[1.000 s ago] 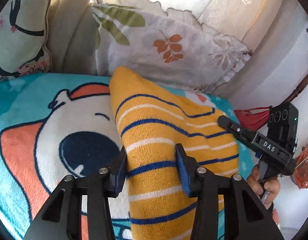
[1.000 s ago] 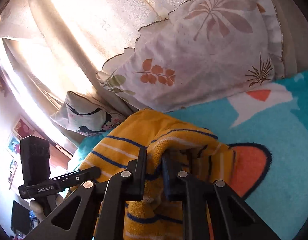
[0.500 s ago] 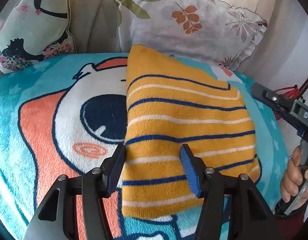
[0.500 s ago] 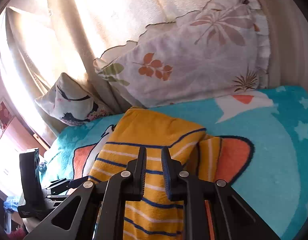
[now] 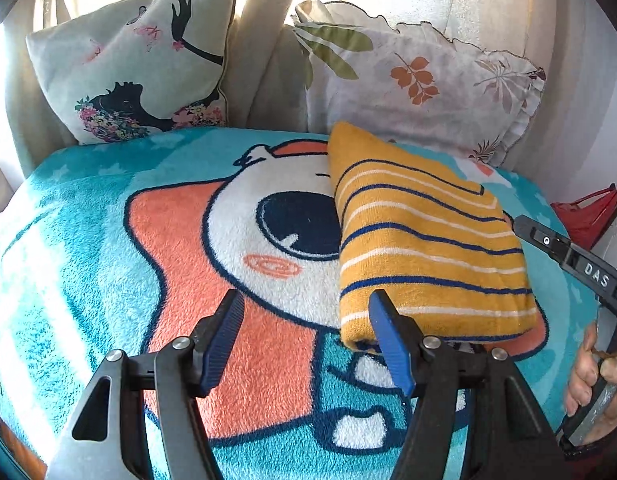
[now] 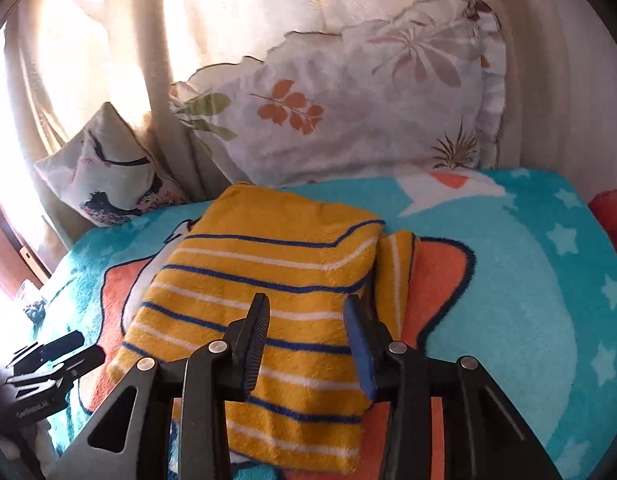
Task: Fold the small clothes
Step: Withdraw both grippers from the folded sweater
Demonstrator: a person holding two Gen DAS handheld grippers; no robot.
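Observation:
A small yellow knit garment with blue and white stripes [image 5: 424, 236] lies folded on the cartoon blanket [image 5: 108, 248]. It also shows in the right wrist view [image 6: 260, 280], with a folded part sticking out at its right side. My left gripper [image 5: 306, 330] is open and empty, held back from the garment's near left corner. My right gripper [image 6: 306, 338] is open and empty, just above the garment's near part. The right gripper also shows at the right edge of the left wrist view [image 5: 568, 260], and the left gripper shows at the left edge of the right wrist view [image 6: 48, 364].
The teal blanket with an orange and white cartoon figure covers the seat. A leaf-print pillow [image 5: 420, 80] and a lady-print cushion [image 5: 136, 64] lean against beige curtains [image 6: 108, 60] behind. A red thing [image 5: 584, 216] lies past the blanket's right edge.
Both grippers have drawn back from the garment. The right gripper's jaws, nearly shut over the cloth before, now stand open. The garment has dropped flat on the blanket.

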